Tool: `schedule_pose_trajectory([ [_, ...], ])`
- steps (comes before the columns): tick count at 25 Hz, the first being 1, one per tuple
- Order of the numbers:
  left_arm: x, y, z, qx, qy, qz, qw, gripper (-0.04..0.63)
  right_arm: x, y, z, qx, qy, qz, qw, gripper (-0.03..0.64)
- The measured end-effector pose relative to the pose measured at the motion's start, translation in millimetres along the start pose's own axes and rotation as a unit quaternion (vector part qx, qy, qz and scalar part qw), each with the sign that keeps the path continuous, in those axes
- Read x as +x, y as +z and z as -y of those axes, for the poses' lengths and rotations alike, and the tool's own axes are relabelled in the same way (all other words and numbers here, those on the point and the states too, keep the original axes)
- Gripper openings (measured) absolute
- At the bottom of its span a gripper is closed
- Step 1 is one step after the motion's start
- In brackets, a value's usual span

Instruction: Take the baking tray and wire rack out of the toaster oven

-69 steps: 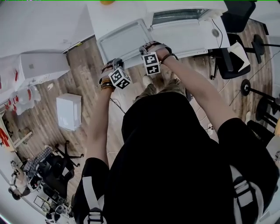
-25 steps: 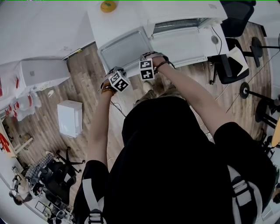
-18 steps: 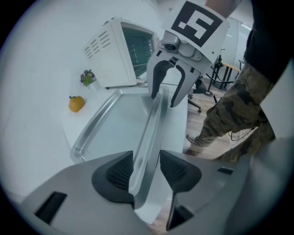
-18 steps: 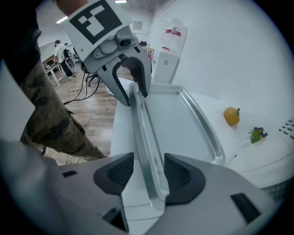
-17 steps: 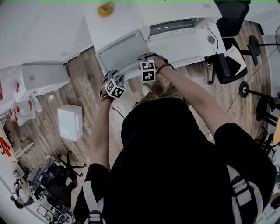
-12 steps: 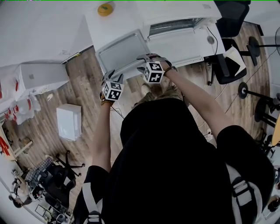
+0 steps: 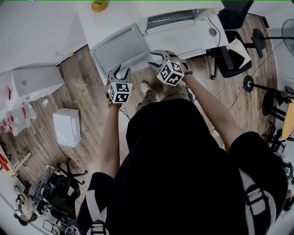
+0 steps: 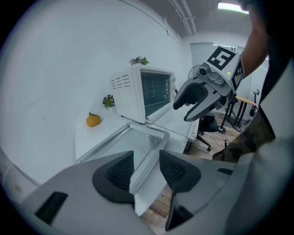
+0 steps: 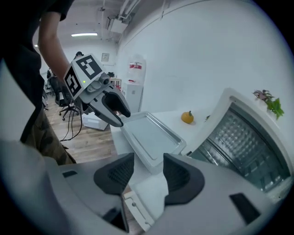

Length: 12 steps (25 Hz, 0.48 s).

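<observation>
Hovering off the front edge of the white table (image 7: 102,25), both tools hang free with nothing gripped. The left tool (image 7: 121,70) has just been opening and its jaws stand partly spread; its own view (image 8: 146,154) shows only the tray's near rim and the table edge far beyond the gap, with no pad touching anything. The right tool (image 7: 157,56) has just been opening too, and its jaws stand wide; through them (image 9: 148,159) shows the table's corner, again with nothing between the pads. Each tool also appears in the other's camera (the right one (image 8: 183,111) from the left, the left one (image 9: 123,118) from the right), both clear of the tray. The baking tray (image 7: 120,48) lies flat and empty on the table, out of the toaster oven (image 7: 177,18) and just beside it on the person's left, its long side near the table's front edge (image 8: 134,141) (image 9: 150,134). The oven's door hangs folded down, and a grid of wires that looks like the wire rack (image 9: 241,137) sits inside the opening. A small orange fruit (image 7: 99,5) rests on the table behind the tray, well apart from both tools.
</observation>
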<state>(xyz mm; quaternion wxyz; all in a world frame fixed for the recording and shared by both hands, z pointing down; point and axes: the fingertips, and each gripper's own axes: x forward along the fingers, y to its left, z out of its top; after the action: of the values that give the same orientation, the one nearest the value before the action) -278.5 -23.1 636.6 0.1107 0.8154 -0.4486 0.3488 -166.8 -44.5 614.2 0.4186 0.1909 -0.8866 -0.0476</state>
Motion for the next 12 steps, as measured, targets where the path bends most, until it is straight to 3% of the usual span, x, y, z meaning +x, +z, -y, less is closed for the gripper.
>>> schedule_pose_trajectory([
  [8, 24.9, 76.7, 64.2, 0.065, -0.044, 0.059, 0.9951, 0.186, -59.8, -50.7, 71.3, 0.034, -0.096, -0.028, 0.994, 0.21],
  [12, 34.5, 107.1, 77.1, 0.114, -0.044, 0.068, 0.9902, 0.186, -72.1, -68.6, 99.3, 0.029, -0.12, -0.031, 0.992, 0.21],
])
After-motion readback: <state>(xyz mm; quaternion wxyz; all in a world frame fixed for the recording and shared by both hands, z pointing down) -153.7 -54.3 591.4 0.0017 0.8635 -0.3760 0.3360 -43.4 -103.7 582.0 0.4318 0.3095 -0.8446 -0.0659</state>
